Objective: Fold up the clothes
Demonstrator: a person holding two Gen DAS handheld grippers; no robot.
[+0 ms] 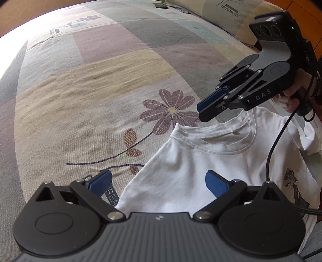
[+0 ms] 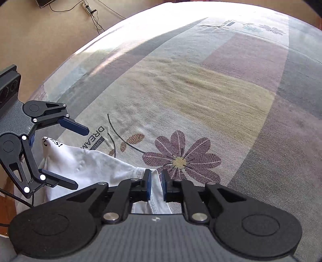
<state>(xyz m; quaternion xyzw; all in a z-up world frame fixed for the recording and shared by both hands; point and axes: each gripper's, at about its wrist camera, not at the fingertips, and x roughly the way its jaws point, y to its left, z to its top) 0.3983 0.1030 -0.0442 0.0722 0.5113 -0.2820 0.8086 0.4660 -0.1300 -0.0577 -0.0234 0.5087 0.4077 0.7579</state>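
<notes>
A white T-shirt point(image 1: 181, 171) lies crumpled on the bed near its front edge, collar point(image 1: 221, 147) up and a dark print point(image 1: 293, 185) on its right side. My left gripper point(image 1: 159, 183) hangs open just above the shirt's shoulder, blue pads point(image 1: 100, 185) wide apart and empty. In the right wrist view the left gripper point(image 2: 78, 157) straddles the shirt's point(image 2: 90, 163) far corner. My right gripper point(image 2: 156, 185) is shut on a folded edge of the shirt, with white cloth pinched between its pads. The left wrist view shows the right gripper point(image 1: 202, 112) over the collar, fingers together.
The bed sheet point(image 1: 90, 90) is a patchwork of grey, beige and mauve with a purple flower point(image 2: 179, 161) beside the shirt. A pillow point(image 1: 231, 12) lies at the far right. A hand point(image 1: 291, 92) and black cable point(image 1: 275, 145) trail behind the right gripper. Floor with a power strip point(image 2: 88, 8) lies beyond the bed.
</notes>
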